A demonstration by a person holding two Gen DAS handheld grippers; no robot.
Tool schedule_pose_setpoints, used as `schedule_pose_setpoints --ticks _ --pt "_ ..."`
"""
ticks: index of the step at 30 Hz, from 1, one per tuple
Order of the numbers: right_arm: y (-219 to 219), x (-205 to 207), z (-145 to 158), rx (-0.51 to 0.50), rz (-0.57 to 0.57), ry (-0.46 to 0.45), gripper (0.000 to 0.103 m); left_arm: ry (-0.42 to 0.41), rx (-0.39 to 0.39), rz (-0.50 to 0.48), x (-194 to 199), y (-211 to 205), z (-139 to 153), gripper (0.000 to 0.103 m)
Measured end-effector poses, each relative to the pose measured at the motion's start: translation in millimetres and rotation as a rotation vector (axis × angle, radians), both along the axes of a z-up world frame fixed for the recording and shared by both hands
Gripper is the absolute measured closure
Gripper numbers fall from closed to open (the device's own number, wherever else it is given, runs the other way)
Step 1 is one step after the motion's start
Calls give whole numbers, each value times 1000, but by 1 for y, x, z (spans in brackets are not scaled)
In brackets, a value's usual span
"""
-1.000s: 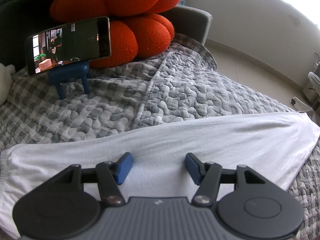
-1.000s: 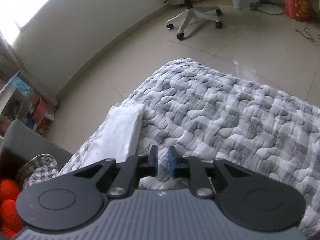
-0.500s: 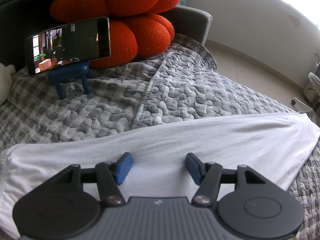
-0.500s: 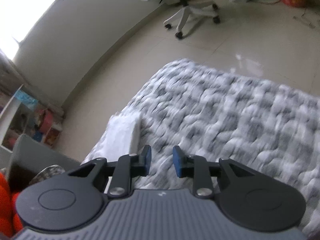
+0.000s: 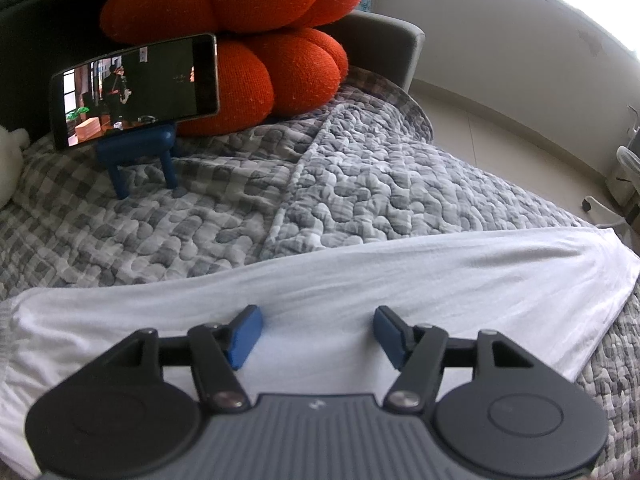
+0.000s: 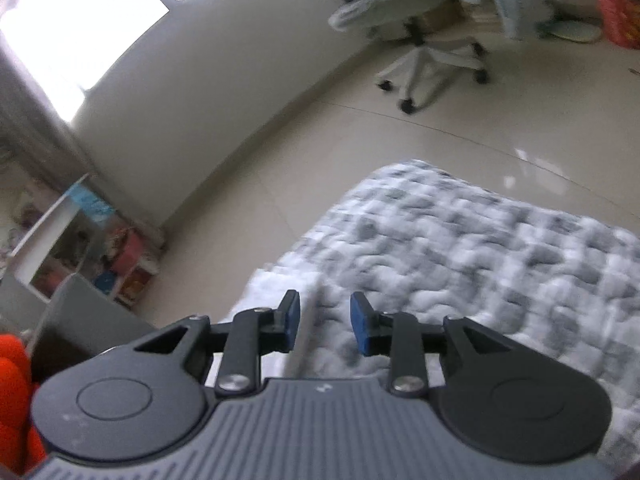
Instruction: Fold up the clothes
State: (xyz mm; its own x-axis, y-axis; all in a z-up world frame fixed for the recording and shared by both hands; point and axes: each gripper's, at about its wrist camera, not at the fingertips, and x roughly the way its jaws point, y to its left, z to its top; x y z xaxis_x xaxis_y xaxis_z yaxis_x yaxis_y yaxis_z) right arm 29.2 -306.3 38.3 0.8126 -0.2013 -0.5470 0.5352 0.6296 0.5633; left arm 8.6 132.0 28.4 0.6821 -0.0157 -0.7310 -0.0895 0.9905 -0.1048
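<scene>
Cloth (image 5: 400,280) (white, long) lies flat on the bed (image 5: 380,184). Left gripper (image 5: 318,330) gapes wide over it; right gripper (image 6: 325,316), blurry, seems half open, holding nothing. A careless pinch could bunch it.

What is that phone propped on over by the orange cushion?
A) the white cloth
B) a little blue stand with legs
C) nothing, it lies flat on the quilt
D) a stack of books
B: the phone sits tilted on a small blue stand whose legs rest on the grey checked quilt, in front of the orange cushion.
</scene>
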Motion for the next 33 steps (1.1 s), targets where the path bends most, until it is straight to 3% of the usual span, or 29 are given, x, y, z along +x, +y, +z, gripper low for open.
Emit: schedule_pose_setpoints --ticks 6,17,18,22,33 --pt "6 13 -8 -64 38 64 70 1 -1 -1 0 0 0 38" --pt "25 30 -13 -171 61 62 69 0 -7 -1 -1 1 0 38" --pt "28 32 -14 -184 66 63 70 0 -7 -2 -1 1 0 38" --pt "40 38 -15 -236 97 73 93 2 -16 -1 0 2 0 38" --pt "74 25 30 -390 191 -66 96 7 -56 9 0 9 2 38"
